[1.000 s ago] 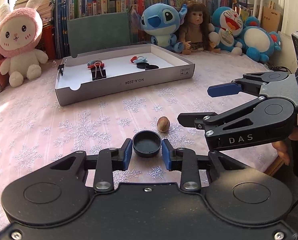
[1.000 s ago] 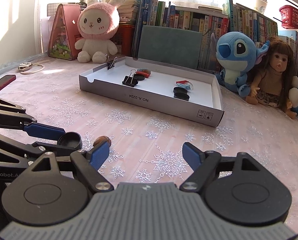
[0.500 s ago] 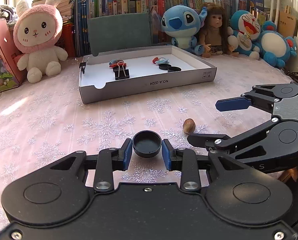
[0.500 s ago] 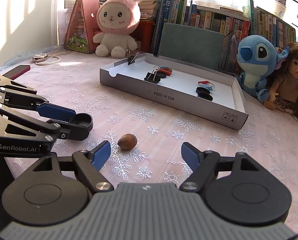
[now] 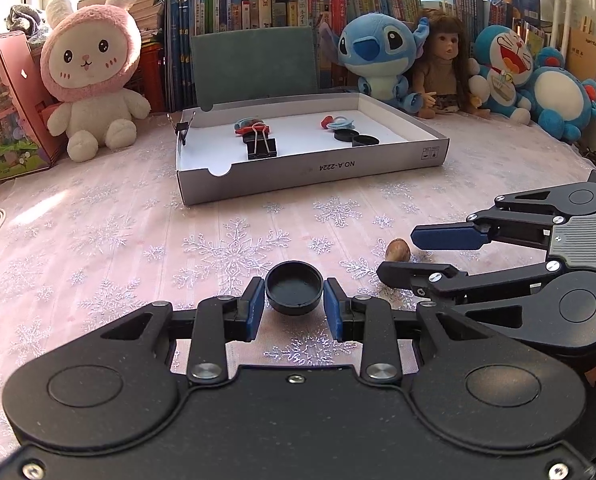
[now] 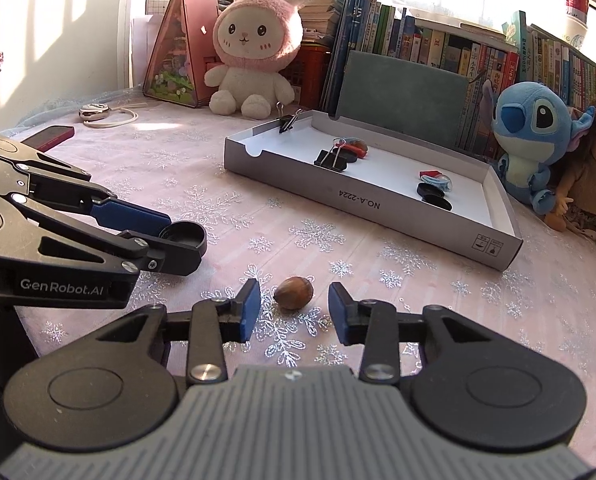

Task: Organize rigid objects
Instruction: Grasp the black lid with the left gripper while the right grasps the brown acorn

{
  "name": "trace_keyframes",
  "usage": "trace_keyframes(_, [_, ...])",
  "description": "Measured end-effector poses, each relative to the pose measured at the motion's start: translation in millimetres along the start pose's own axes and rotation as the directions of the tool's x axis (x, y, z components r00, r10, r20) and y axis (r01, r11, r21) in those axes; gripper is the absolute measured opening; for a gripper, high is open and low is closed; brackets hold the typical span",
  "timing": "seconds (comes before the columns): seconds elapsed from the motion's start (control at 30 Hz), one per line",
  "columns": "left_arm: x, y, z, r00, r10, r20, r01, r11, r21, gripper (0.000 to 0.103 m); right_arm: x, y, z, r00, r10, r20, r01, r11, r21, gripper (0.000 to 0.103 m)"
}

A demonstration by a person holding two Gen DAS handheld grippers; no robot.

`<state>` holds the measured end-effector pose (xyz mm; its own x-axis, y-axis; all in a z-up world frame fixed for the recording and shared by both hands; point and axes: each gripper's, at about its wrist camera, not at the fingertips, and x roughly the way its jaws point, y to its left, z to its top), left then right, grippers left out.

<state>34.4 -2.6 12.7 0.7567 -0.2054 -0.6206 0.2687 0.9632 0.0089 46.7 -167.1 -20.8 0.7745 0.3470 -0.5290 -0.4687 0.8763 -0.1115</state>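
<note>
My left gripper (image 5: 293, 306) is shut on a black round cap (image 5: 293, 288), held just over the snowflake tablecloth. The right wrist view has the same left gripper (image 6: 169, 236) and cap (image 6: 185, 236) at the left. A brown nut (image 6: 293, 298) lies on the cloth between the blue pads of my right gripper (image 6: 294, 307). Its jaws are closing, with a small gap still showing on each side of the nut. From the left wrist view, the right gripper (image 5: 420, 256) straddles the nut (image 5: 398, 250). A grey cardboard box (image 5: 310, 168) behind holds binder clips (image 5: 261, 147) and two more black caps (image 5: 356, 138).
A pink rabbit plush (image 5: 93, 76), a blue plush (image 5: 378, 56), a doll (image 5: 442, 68) and rows of books line the back. A red phone (image 6: 49, 137) and a cord (image 6: 109, 114) lie far left. The box (image 6: 358, 208) stands beyond the nut.
My right gripper has slid up to the nut and its jaws have narrowed around it. My left gripper has kept its hold on the black cap and barely moved.
</note>
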Motion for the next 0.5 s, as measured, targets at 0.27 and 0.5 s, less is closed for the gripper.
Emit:
trace_keyframes(0.27, [1.3,-0.5,0.2,1.0,0.0,0.0,0.0,1.0,-0.002,0.03,-0.7,6.3,-1.8,1.0,-0.005,0.008,0.005,1.0,-0.007,0.034])
trace_keyframes(0.5, [3.5,-2.4,2.3,1.0,-0.002,0.003,0.002,1.0,-0.012,0.03,4.6,5.0,-0.5,0.999,-0.032,0.004,0.032,0.999,0.026,0.027])
